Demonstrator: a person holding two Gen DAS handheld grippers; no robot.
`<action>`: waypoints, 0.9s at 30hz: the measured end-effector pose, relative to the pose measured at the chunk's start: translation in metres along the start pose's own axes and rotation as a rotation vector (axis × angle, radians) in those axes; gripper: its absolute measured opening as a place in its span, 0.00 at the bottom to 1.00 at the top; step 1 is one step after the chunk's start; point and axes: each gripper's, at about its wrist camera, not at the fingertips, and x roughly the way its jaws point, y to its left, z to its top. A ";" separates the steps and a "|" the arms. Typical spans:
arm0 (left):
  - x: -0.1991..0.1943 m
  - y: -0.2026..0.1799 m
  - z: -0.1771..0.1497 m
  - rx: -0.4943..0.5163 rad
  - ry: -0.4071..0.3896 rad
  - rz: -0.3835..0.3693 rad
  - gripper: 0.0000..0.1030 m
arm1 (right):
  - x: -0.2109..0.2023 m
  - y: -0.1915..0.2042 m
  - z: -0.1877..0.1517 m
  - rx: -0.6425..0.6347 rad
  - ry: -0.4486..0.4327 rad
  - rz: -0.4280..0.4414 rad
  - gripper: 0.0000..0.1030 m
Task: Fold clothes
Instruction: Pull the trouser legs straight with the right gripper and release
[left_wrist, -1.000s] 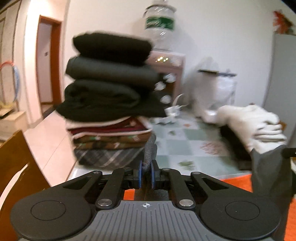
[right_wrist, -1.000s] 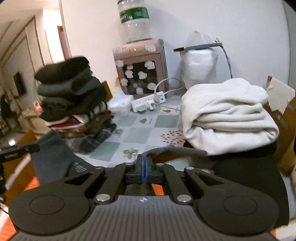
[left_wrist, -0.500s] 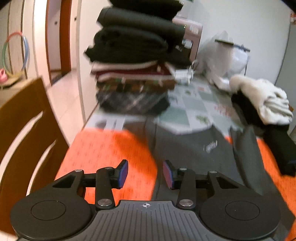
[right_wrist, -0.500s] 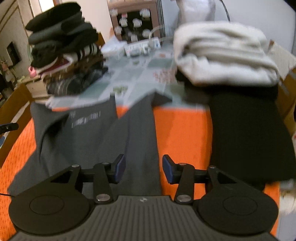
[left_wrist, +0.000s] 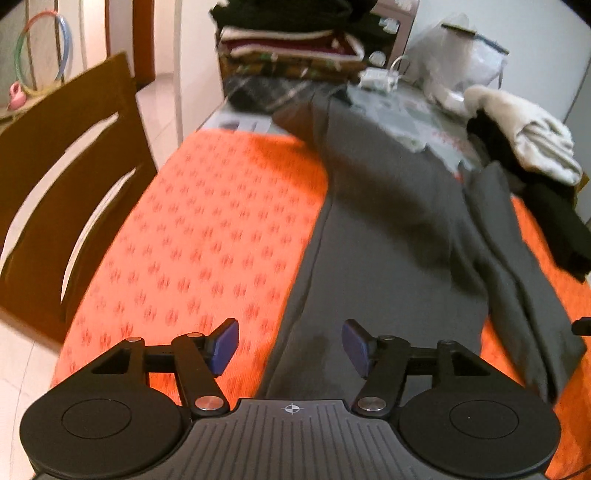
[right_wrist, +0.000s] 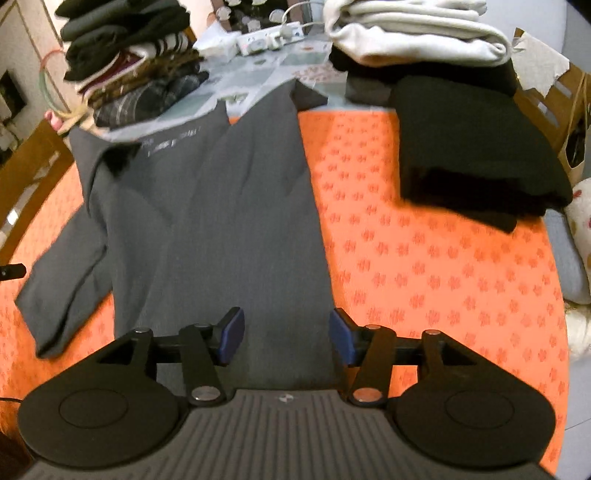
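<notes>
A dark grey garment lay spread flat on the orange cloth that covered the tabletop, with its length running away from both cameras. One sleeve was stretched out toward the left side in the right wrist view. Small pale lettering showed near the far end of the garment.

The left hand-held gripper hung over the near left edge of the garment. Its jaws were opening, and nothing was pinched between the blue pads; the cloth lay loose under them. The right hand-held gripper stood over the near right edge of the same garment. Its jaws were also opening, with no fabric pressed between them.

At the far left of the tabletop stood a tall stack of folded clothes. At the far right lay a folded black garment, and behind it a cream-white bundle. A white power strip lay between the two piles. A wooden chair stood just beside the left side of the tabletop.
</notes>
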 end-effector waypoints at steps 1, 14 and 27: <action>0.000 0.001 -0.005 -0.005 0.009 0.001 0.63 | 0.002 0.001 -0.004 -0.008 0.008 -0.002 0.56; -0.003 -0.018 -0.041 -0.005 -0.002 0.049 0.34 | 0.008 0.008 -0.029 -0.031 -0.024 -0.091 0.62; -0.069 -0.042 -0.046 -0.096 -0.122 0.105 0.14 | -0.035 0.029 -0.024 -0.083 -0.104 -0.006 0.09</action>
